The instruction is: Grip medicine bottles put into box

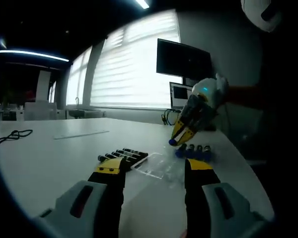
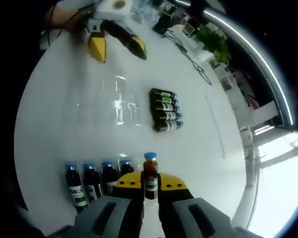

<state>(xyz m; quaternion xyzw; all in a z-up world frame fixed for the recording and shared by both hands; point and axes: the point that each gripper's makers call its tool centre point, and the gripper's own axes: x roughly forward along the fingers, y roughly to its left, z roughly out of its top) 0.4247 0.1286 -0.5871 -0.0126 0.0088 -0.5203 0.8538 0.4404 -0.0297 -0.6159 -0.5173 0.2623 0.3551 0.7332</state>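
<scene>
My right gripper (image 2: 150, 183) is shut on a dark medicine bottle with a blue cap (image 2: 150, 174), held upright just above the white table (image 2: 54, 89). Several more blue-capped bottles (image 2: 92, 181) stand in a row to its left. A row of black-capped bottles (image 2: 166, 110) lies on its side further out. Between them sits a clear plastic box (image 2: 114, 106). My left gripper (image 1: 154, 167) is open over the table, facing the clear box (image 1: 156, 166), with the black-capped bottles (image 1: 121, 154) beside its left jaw. The right gripper (image 1: 193, 119) hangs above the blue-capped row (image 1: 193, 151).
A black cable (image 1: 12, 135) lies at the table's far left, and a thin clear strip (image 1: 82, 134) lies mid-table. Monitors (image 1: 184, 59) stand at the back edge before bright blinds. A plant (image 2: 213, 42) and cables (image 2: 188, 54) are at the far side.
</scene>
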